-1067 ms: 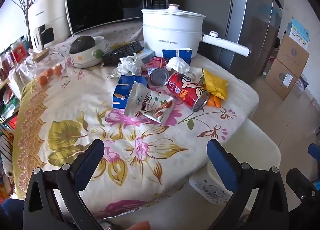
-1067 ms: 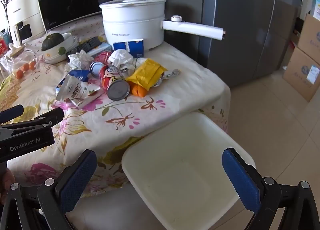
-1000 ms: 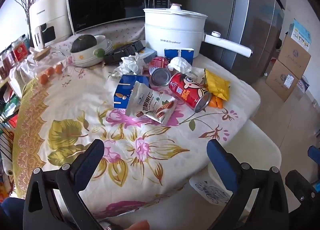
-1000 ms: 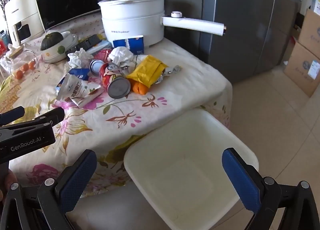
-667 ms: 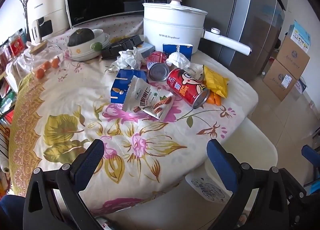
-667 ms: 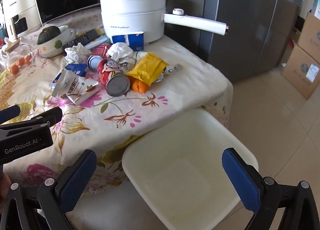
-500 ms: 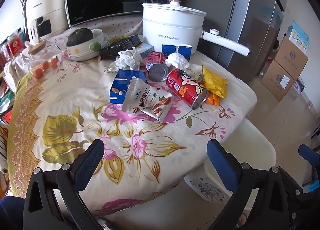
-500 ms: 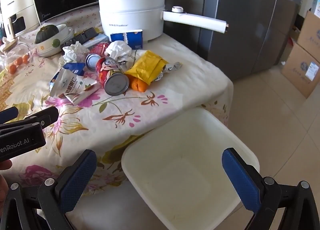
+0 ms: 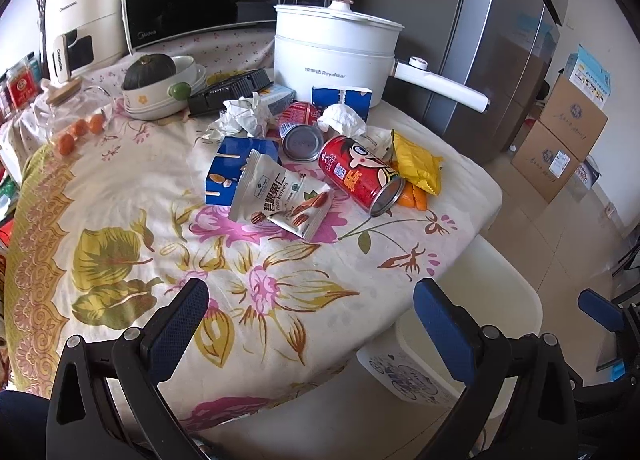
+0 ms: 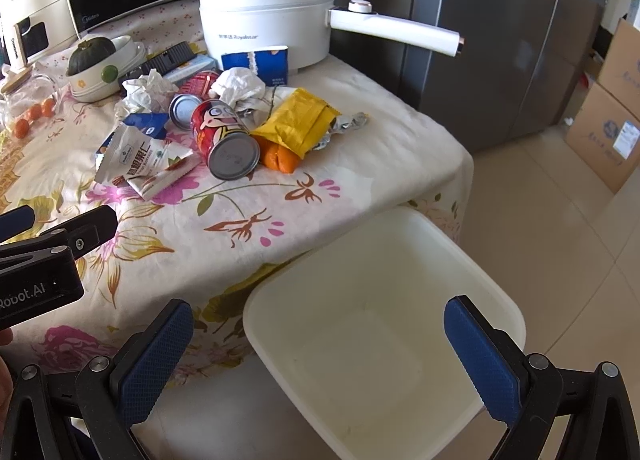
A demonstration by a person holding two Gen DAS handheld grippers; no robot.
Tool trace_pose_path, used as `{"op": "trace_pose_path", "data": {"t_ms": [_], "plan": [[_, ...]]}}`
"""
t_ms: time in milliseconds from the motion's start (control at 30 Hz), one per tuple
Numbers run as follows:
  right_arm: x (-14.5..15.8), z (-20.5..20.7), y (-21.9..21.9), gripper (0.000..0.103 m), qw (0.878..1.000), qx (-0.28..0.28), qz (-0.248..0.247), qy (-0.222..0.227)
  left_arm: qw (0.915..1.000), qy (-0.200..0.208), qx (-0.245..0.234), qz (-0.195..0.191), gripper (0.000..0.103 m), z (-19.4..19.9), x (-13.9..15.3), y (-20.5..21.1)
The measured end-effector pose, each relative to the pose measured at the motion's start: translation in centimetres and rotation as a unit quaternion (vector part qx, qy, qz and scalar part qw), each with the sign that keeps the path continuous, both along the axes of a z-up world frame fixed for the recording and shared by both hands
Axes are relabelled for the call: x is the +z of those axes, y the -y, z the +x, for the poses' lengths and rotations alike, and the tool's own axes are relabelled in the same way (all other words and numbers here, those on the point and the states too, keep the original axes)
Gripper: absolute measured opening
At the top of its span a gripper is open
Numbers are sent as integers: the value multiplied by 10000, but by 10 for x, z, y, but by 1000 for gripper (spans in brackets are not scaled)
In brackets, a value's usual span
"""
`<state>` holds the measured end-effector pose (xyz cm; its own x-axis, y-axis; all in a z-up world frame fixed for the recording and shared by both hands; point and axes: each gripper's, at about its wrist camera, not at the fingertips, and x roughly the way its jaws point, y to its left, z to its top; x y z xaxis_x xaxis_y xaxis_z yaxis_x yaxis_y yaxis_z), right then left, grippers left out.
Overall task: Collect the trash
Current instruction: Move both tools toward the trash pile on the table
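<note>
You had collected nothing at this point: the white plastic bin (image 10: 384,324) on the floor beside the desk (image 9: 120,188) held no trash. Your left gripper (image 9: 312,312) and right gripper (image 10: 318,334) both stood wide open and empty, hovering short of the pile. All items remained on the floral cloth: the red drink can lying on its side (image 9: 360,176), the white nut packet (image 9: 276,196), the yellow foil wrapper (image 9: 416,166), the blue carton (image 9: 228,168) and 2 crumpled white tissues (image 9: 240,116). I judged the whole task outstanding.
</note>
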<state>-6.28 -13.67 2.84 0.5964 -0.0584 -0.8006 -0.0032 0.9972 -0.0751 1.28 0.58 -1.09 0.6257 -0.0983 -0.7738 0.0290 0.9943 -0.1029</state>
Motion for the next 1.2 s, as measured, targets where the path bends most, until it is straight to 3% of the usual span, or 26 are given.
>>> {"op": "trace_pose_path", "data": {"t_ms": [1200], "plan": [[-13, 2, -7, 103, 9996, 92, 48, -258, 9999, -70, -28, -67, 103, 0, -4, 6]]}}
